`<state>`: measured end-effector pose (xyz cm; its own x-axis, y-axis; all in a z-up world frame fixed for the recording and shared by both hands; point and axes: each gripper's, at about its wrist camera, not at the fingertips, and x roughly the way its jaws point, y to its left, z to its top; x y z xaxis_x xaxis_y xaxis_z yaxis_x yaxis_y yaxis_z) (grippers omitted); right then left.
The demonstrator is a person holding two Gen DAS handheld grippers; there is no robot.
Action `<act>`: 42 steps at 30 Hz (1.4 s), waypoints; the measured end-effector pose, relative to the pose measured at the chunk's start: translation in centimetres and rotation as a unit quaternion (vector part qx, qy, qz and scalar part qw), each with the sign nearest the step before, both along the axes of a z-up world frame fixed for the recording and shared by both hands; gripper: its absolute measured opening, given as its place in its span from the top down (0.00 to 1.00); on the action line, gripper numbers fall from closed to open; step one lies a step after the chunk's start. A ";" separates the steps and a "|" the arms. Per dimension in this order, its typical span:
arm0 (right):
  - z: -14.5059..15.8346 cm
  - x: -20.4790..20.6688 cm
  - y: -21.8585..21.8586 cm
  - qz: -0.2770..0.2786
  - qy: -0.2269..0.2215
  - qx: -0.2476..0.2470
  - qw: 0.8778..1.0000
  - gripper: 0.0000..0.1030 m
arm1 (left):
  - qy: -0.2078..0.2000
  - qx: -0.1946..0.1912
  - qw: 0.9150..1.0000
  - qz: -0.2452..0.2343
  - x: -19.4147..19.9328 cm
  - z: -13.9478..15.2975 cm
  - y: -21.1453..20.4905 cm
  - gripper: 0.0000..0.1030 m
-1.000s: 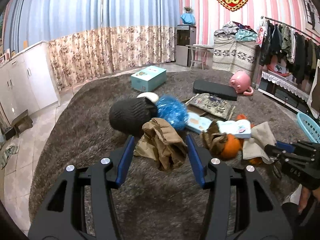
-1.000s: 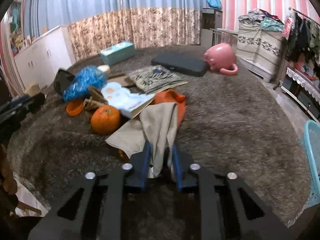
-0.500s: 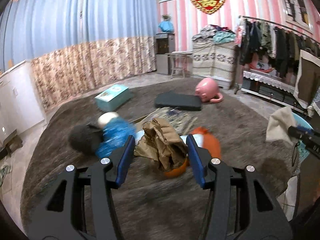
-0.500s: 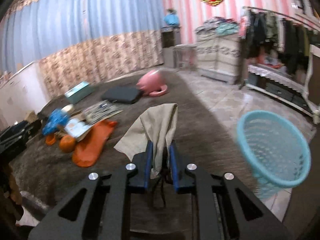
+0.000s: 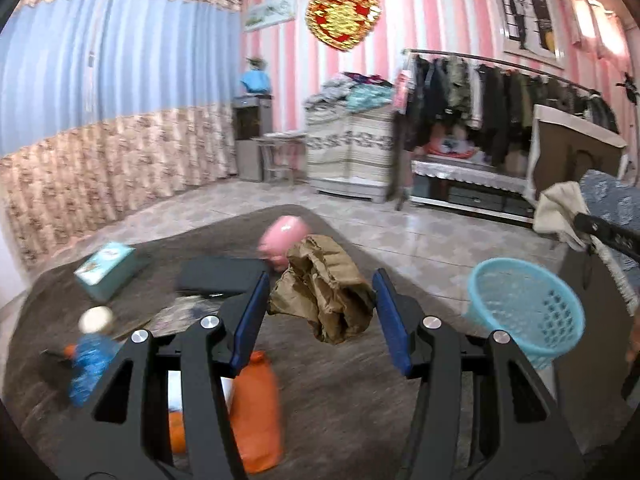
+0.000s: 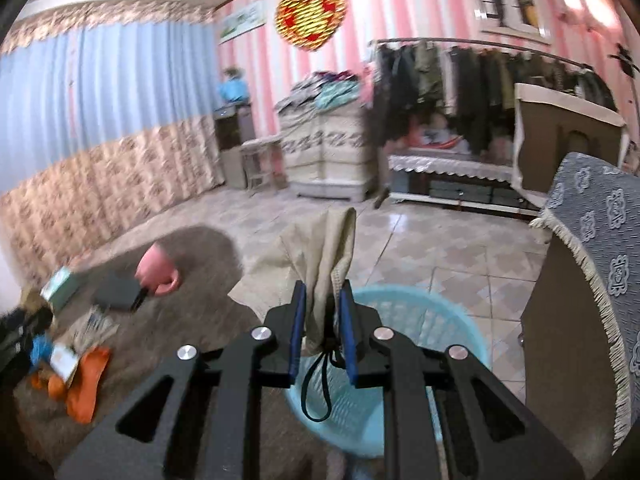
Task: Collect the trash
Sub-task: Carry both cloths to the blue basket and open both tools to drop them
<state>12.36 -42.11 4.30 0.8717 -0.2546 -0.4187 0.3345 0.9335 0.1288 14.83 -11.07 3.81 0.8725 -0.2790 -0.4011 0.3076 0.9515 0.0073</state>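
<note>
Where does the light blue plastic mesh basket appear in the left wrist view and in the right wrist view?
Left wrist view: the light blue plastic mesh basket stands at the right, on the floor beside the rug.
Right wrist view: it sits low in the centre, directly behind the right gripper.
Shared landmark: the pink piggy bank on the rug.

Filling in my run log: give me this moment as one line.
left hand-held gripper: holds crumpled brown paper | right hand-held gripper: holds beige cloth above blue basket | step: release pending
</note>
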 end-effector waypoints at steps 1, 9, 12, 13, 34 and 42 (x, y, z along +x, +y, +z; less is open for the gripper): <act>-0.1 0.3 -0.7 -0.008 0.001 0.003 1.000 0.83 | 0.003 -0.004 1.000 -0.006 0.1 0.0 -0.7 0.49; -6.4 0.9 -5.3 -0.061 0.071 -0.006 0.996 0.83 | 0.021 0.017 0.998 -0.059 2.9 -1.5 -8.0 0.49; -6.8 0.6 -7.5 -0.077 0.081 -0.018 0.994 0.83 | 0.052 0.009 0.994 -0.091 4.5 -2.9 -11.4 0.49; -6.8 0.4 -8.3 -0.084 0.078 -0.011 0.993 0.83 | 0.062 0.008 0.992 -0.107 5.2 -3.4 -13.0 0.49; -8.2 0.6 -12.1 -0.116 0.067 0.042 0.990 0.83 | 0.079 0.035 0.982 -0.167 10.2 -6.7 -24.7 0.10; -8.4 2.6 -9.5 -0.103 0.070 0.046 0.991 0.82 | 0.041 0.031 0.994 -0.093 9.2 -4.1 -18.0 0.05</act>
